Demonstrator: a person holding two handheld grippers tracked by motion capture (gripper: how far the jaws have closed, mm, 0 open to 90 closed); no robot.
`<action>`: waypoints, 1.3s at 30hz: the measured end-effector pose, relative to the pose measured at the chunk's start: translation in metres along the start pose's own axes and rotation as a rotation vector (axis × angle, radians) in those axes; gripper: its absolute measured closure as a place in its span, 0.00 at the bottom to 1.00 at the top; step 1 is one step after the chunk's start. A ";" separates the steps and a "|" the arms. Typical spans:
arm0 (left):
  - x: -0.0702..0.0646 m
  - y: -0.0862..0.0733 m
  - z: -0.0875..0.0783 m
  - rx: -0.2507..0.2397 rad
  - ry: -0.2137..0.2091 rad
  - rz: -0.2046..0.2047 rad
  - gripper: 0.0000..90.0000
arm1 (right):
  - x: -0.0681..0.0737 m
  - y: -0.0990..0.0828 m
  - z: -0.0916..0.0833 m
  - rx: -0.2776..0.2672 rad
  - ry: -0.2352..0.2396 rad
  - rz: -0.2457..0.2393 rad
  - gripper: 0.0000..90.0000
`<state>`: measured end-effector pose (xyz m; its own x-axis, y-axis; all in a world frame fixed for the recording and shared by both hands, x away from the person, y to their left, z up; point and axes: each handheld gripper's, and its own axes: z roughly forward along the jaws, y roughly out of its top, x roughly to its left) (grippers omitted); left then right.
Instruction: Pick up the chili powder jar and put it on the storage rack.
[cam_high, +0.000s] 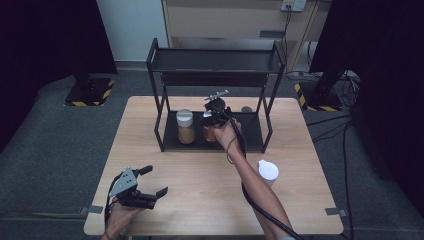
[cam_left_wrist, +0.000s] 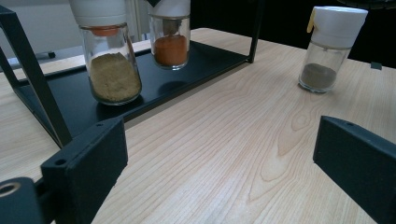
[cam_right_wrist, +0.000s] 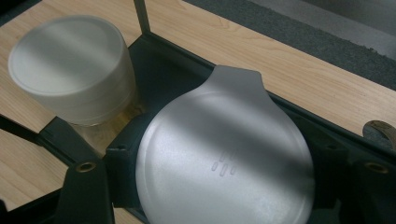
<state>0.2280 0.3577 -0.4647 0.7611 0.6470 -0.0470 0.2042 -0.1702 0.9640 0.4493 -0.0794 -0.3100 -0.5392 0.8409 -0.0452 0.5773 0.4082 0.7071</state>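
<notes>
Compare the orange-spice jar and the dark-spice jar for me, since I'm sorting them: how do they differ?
The orange-spice jar stands on the rack's black lower shelf, while the dark-spice jar stands on the bare wooden table. The orange-spice jar is gripped at its cap by the right tongs; the dark-spice jar is untouched. Both are clear glass with white caps.

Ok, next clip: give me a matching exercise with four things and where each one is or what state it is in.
Things:
1. glass jar of tan powder with white cap
2. glass jar of orange powder with white cap
3. glass jar of dark grey powder with white cap
4. left claw

Places or states:
A. stands on the bare wooden table
B. gripped by the right claw
C. open, holding nothing
D. stands free on the black metal rack's bottom shelf

Pairs: 1-D, 2-B, 3-A, 4-C
</notes>
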 end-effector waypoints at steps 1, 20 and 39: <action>0.000 0.000 0.000 0.000 0.000 0.000 0.02 | 0.000 0.000 0.001 0.005 0.000 0.000 0.35; 0.000 0.000 0.000 0.001 0.001 0.000 0.02 | -0.002 -0.005 0.013 0.015 0.010 0.018 0.35; 0.000 0.000 0.000 0.004 0.001 0.006 0.02 | -0.003 -0.009 0.017 0.012 0.014 0.026 0.35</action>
<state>0.2281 0.3573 -0.4643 0.7615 0.6468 -0.0412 0.2024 -0.1769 0.9632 0.4565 -0.0794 -0.3284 -0.5323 0.8464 -0.0167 0.5986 0.3903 0.6995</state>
